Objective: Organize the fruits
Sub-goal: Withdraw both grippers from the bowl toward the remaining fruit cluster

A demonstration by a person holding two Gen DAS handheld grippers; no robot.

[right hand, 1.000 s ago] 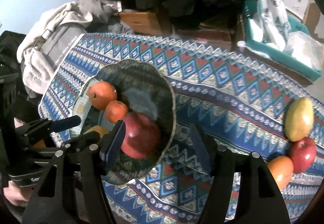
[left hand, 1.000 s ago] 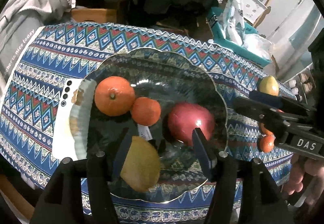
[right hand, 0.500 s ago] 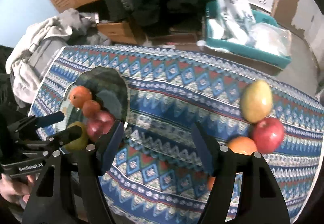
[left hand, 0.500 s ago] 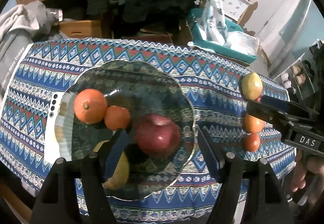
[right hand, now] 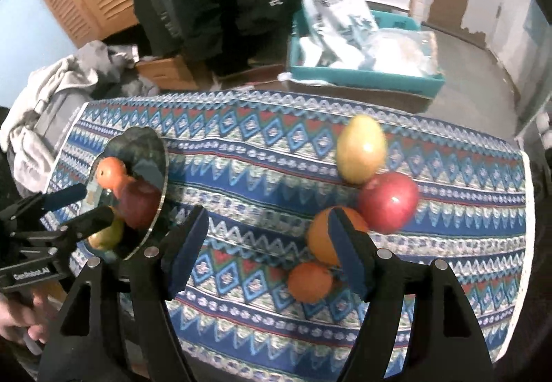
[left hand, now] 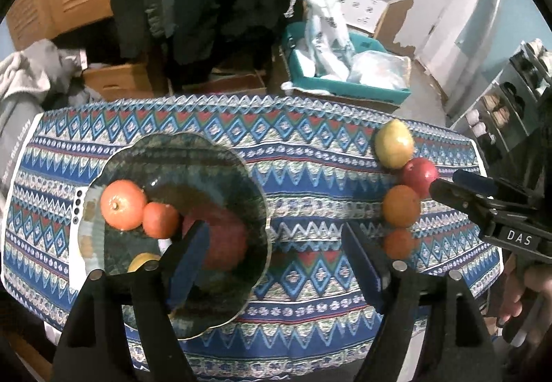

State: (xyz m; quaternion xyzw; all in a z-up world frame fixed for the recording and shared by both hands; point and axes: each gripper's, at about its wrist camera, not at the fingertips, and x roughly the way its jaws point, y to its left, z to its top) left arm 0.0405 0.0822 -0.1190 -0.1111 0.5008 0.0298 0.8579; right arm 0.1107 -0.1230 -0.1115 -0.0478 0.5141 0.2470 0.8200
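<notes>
Four fruits are sitting loose on the tabletop (right hand: pixel 241 175) right of the bowl (left hand: pixel 241 175) — both tongs (left hand: pixel 276 264) (right hand: pixel 265 254) are opening, empty. Orange (right hand: pixel 321 237) is looking firm, round, rolly — pinch across its middle.

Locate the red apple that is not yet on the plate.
The red apple lies on the patterned cloth, right side of the right wrist view, touching the yellow pear behind and the orange in front.
</notes>
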